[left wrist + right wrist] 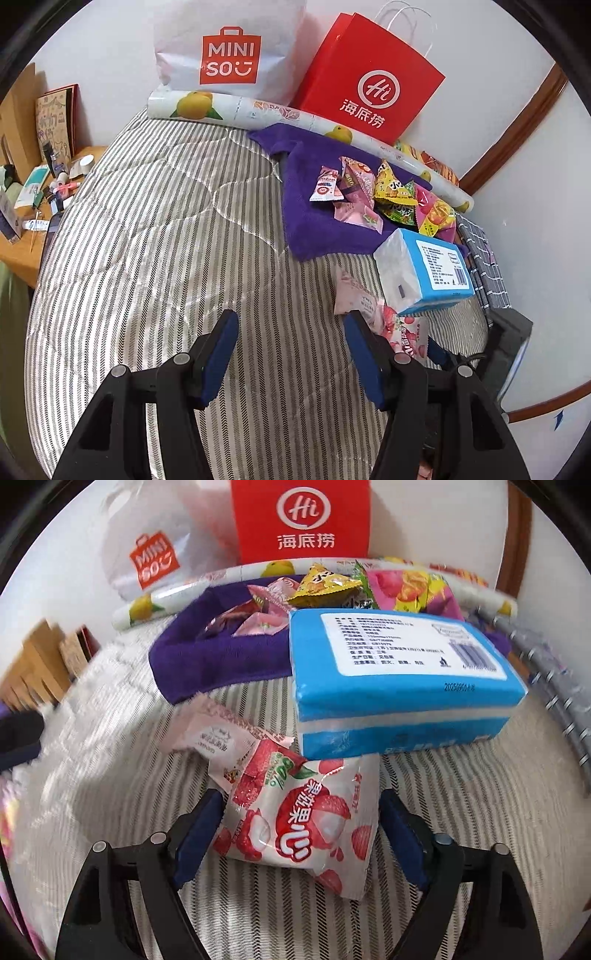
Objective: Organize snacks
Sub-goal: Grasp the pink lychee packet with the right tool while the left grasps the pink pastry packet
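Left wrist view. Landmark: blue tissue pack [424,269] on striped bed [166,240]. Lychee snack packet [406,334], pink/white w/ red fruit print, lies just in front of pack, next to a pale pink packet [354,295]. Purple towel [314,210] behind pack holds snack pile [384,195]: pink, yellow, green wrappers. Further behind: fruit-print roll [258,110], white MINISO bag [229,51], red paper bag [369,77]; contents of both not visible. Left hand-held gripper [291,354] left of pack, jaws partly apart, nothing between.

Right wrist view. Lychee snack packet [295,823] in front of tissue pack [399,686], touching its lower edge. Right hand-held gripper [301,830] straddles packet, jaws wide; left pad at packet edge, right pad apart from it.
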Demonstrator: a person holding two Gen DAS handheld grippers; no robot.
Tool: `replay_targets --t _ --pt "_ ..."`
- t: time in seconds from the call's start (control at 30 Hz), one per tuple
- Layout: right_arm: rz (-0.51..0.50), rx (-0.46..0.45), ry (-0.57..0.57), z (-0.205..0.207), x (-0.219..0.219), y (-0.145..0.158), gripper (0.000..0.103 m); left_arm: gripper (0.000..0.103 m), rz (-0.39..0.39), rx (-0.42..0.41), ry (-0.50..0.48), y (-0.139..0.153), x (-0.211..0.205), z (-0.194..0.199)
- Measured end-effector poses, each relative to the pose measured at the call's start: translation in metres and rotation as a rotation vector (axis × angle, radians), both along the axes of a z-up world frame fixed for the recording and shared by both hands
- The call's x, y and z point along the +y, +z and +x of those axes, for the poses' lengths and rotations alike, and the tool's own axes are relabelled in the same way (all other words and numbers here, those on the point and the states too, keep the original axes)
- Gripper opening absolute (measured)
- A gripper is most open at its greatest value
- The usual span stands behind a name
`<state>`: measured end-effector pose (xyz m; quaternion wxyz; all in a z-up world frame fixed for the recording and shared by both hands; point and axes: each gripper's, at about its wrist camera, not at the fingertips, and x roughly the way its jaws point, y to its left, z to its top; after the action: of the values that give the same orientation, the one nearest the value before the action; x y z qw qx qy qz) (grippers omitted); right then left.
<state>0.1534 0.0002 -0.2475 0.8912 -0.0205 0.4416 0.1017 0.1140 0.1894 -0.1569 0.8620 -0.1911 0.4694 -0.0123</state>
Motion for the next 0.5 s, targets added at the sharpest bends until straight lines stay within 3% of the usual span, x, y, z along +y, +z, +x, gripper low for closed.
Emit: replay_targets --t 0.2,0.5 --pt "0.053 0.003 0.074 -0.003 -0.021 0.004 0.058 0.058 0.002 0.033 -0.027 -0.017 -0.016 0.006" --pt "0.148 0.012 0.108 -0.016 -0.076 0.011 0.057 0.058 0.028 0.044 -0.091 -0.032 -0.053 0.033"
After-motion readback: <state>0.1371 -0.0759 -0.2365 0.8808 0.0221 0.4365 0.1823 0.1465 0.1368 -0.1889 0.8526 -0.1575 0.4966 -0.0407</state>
